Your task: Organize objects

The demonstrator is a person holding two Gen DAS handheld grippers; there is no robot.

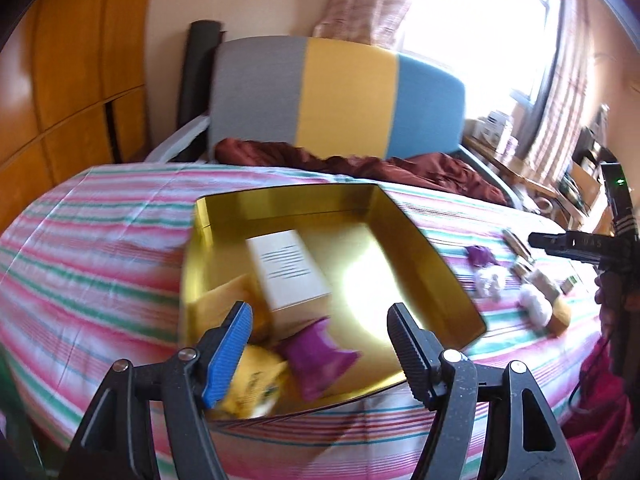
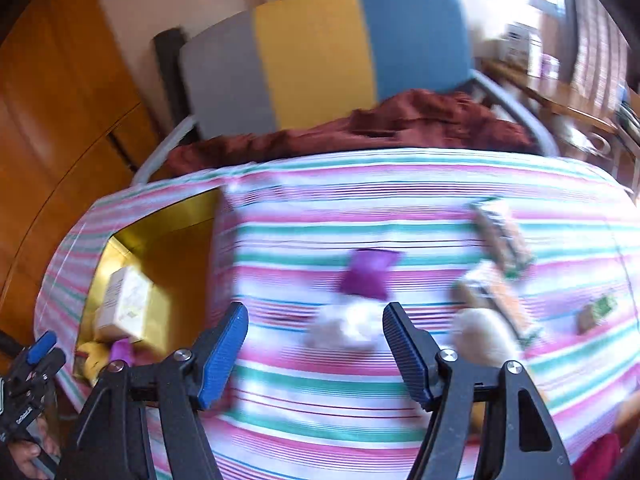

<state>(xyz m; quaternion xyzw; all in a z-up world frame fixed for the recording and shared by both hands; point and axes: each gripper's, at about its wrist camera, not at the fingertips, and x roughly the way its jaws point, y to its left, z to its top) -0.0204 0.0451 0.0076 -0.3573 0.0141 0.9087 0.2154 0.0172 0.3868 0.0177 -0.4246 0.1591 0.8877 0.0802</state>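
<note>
An open gold tin (image 1: 420, 240) lies on the striped bedsheet (image 1: 100, 240). It holds a white box (image 1: 290, 272), a purple pouch (image 1: 320, 360) and a yellow item (image 1: 252, 388). My left gripper (image 1: 318, 312) hangs open over the tin's near end, with nothing in it. My right gripper (image 2: 314, 310) is open above the sheet right of the tin (image 2: 180, 216). Beyond its fingers, blurred, lie a white fluffy item (image 2: 344, 324) and another purple pouch (image 2: 368, 272). Snack packets (image 2: 500, 240), a cream plush (image 2: 484, 332) and a small green item (image 2: 598, 310) lie further right.
A grey, yellow and blue headboard (image 1: 344, 92) and a maroon blanket (image 1: 400, 168) are at the far end of the bed. Wooden wardrobe doors (image 1: 72, 80) stand on the left. A bright window with curtains (image 1: 500, 20) and a cluttered desk (image 1: 504, 152) are on the right.
</note>
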